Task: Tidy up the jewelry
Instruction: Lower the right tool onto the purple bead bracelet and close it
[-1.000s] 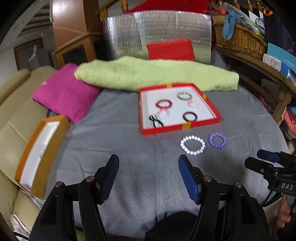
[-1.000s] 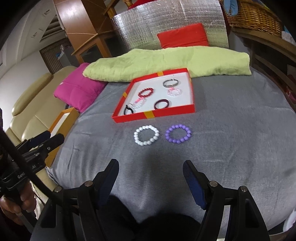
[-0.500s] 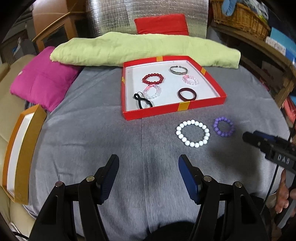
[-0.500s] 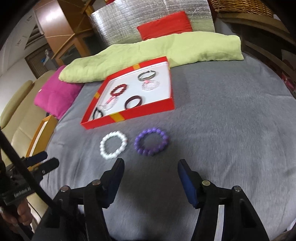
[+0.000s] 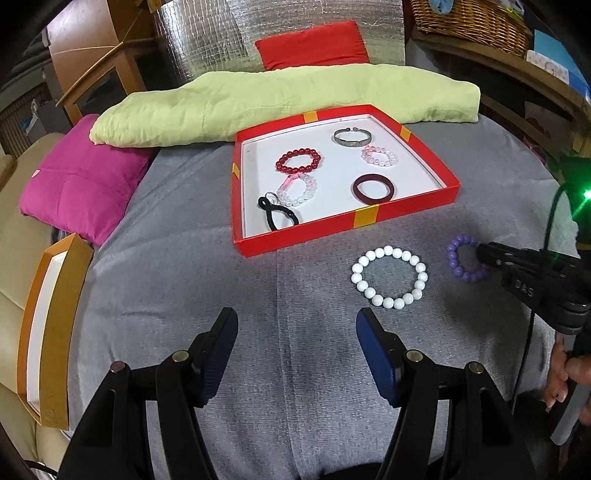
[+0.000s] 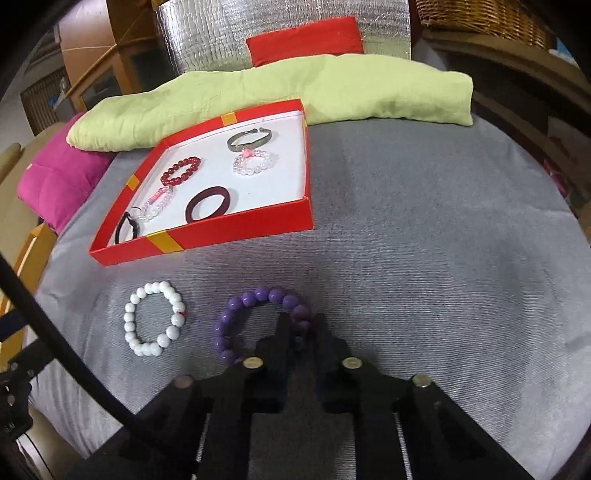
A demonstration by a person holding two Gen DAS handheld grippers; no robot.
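Observation:
A purple bead bracelet [image 6: 255, 299] lies on the grey cloth, and my right gripper [image 6: 301, 325] is shut on its right side. In the left wrist view that gripper [image 5: 484, 253] reaches in from the right onto the purple bracelet [image 5: 458, 254]. A white bead bracelet [image 5: 389, 277] lies free just left of it. My left gripper [image 5: 297, 332] hangs open over bare cloth, in front of and left of the white bracelet, holding nothing. The red tray [image 5: 347, 221] behind holds several bracelets, a dark red bangle [image 5: 373, 189] and a black hair tie [image 5: 277, 214].
A folded green blanket [image 5: 280, 99] lies behind the tray, with a pink cushion [image 5: 77, 177] at the left. An orange box lid [image 5: 55, 325] leans at the table's left edge. A wicker basket [image 5: 472, 18] stands on a shelf at the back right. A hand [image 5: 561, 376] holds the right gripper.
Both grippers came lower and closer to the bracelets. The right gripper's jaws went from wide open to shut on the purple bracelet. The left jaws kept their width.

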